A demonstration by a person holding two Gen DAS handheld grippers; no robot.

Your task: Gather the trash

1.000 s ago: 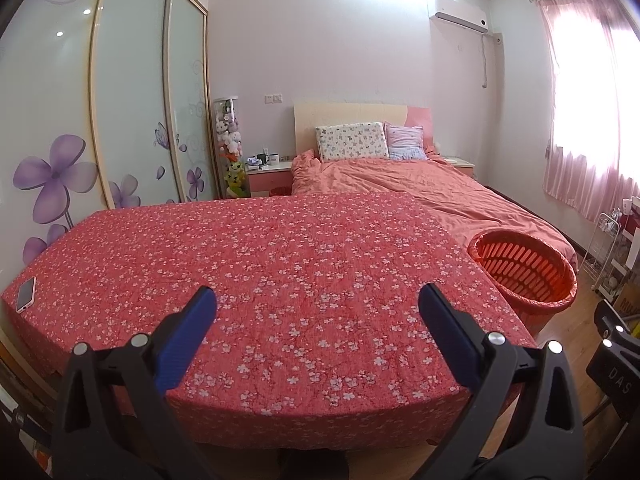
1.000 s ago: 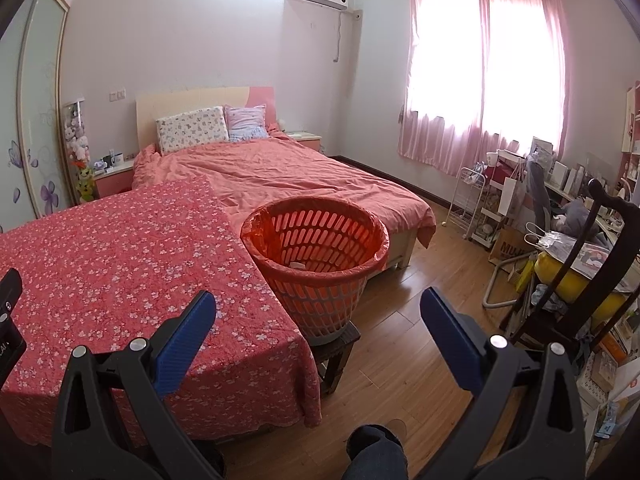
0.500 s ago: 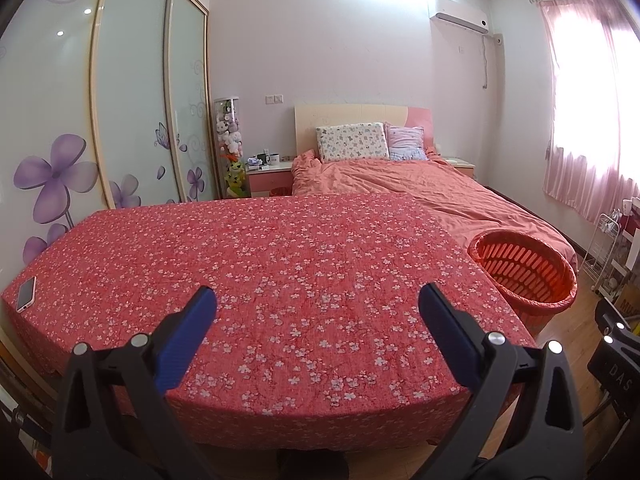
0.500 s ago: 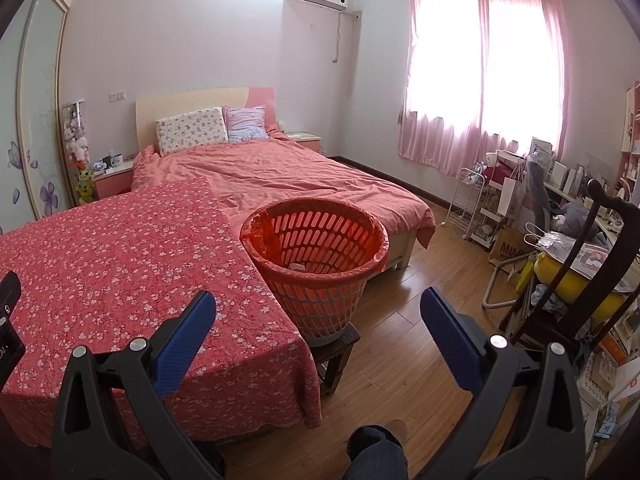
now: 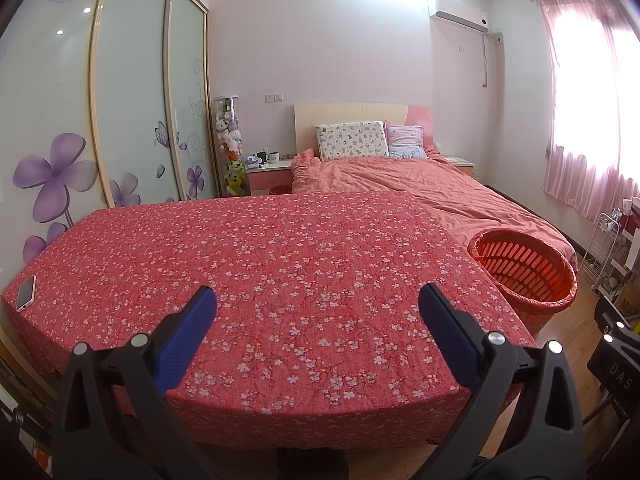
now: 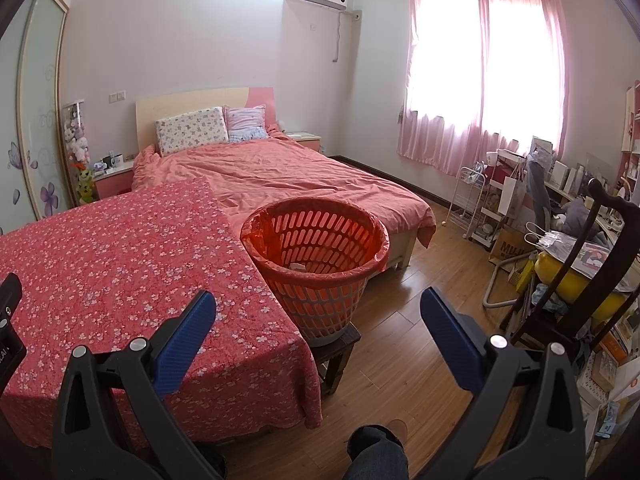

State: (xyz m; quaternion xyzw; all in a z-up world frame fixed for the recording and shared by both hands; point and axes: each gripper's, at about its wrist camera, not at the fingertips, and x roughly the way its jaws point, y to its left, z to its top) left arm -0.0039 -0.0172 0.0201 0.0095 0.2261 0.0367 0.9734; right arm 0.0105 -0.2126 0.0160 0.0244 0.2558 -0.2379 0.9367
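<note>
Beside the floral table, red-lined slatted basket, perhaps paper inside.

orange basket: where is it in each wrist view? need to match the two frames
Left wrist: orange basket at the right edge, just past the floral table's right corner.
Right wrist: orange basket at centre, on a small stool, against the table's right edge.
Shared landmark: the patterned pillow at the headboard.

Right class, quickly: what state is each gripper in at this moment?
Left gripper: open, holding nothing, over the floral tablecloth.
Right gripper: open, holding nothing, facing the orange basket.
</note>
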